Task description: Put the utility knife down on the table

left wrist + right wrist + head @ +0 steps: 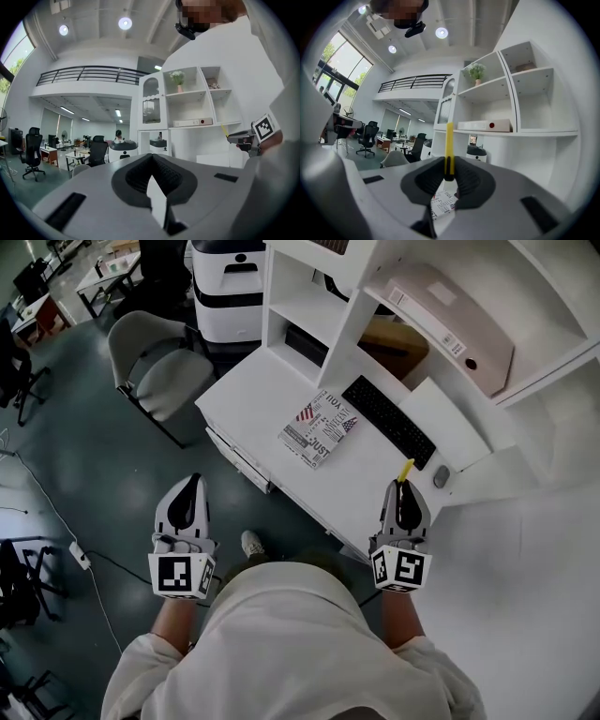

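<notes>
My right gripper (449,176) has its fingers clamped on the yellow utility knife (449,145), which is held upright above the desk (262,395). My left gripper (152,178) has its fingers together, empty.

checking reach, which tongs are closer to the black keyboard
Right. Right tongs, holding the utility knife, are just short of the keyboard; left tongs hang over the floor.

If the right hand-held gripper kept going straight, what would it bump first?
Probably the white shelf unit behind the desk. The right hand-held gripper, shut on the yellow utility knife, points level above it, though depth is unclear.
</notes>
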The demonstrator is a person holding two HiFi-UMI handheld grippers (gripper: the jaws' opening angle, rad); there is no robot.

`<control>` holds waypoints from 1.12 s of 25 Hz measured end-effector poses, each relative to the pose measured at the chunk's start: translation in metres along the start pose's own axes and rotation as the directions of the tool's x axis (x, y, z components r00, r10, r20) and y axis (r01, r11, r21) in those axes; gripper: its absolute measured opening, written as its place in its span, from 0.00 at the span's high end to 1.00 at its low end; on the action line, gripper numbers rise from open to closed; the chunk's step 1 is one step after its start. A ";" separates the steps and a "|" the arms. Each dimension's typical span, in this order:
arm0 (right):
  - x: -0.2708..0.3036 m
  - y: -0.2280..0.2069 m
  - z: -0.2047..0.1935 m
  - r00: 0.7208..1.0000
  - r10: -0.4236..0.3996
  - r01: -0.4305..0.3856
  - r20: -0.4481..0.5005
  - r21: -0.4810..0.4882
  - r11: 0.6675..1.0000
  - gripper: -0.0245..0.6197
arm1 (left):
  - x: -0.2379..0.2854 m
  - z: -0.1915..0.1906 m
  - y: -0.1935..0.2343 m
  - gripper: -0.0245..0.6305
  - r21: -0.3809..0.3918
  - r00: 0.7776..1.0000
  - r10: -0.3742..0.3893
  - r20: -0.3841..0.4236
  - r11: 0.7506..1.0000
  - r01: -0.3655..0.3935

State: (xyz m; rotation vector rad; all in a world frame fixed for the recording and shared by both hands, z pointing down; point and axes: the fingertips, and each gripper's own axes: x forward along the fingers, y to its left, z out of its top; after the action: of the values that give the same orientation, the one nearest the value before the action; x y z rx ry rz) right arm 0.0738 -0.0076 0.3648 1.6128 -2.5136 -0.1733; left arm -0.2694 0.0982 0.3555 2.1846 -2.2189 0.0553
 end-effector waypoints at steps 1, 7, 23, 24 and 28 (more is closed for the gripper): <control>0.005 0.002 -0.001 1.000 -0.005 0.005 -0.007 -0.001 1.000 0.86 | 0.004 -0.002 0.004 0.96 -0.004 1.000 -0.005 -0.003 1.000 0.005; 0.027 0.008 -0.015 0.998 -0.027 0.028 -0.056 0.022 0.999 0.86 | 0.021 -0.006 0.014 0.96 -0.009 1.000 -0.026 -0.008 1.000 0.026; 0.083 -0.033 -0.093 0.964 -0.105 0.139 -0.245 0.125 0.982 0.86 | 0.088 0.001 -0.011 0.96 0.020 0.996 -0.080 -0.023 0.997 0.081; 0.086 -0.035 -0.099 0.960 -0.109 0.147 -0.259 0.136 0.980 0.86 | 0.095 0.000 -0.017 0.96 0.023 0.995 -0.099 -0.025 0.995 0.099; 0.097 -0.043 -0.128 0.940 -0.115 0.184 -0.321 0.193 0.964 0.86 | 0.123 -0.002 -0.043 0.96 0.035 0.985 -0.167 -0.034 0.985 0.168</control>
State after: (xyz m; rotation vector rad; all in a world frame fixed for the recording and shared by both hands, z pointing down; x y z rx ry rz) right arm 0.0964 -0.1152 0.4894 1.7557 -2.2355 0.3294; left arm -0.2279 -0.0252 0.3627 2.3641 -2.0264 0.1269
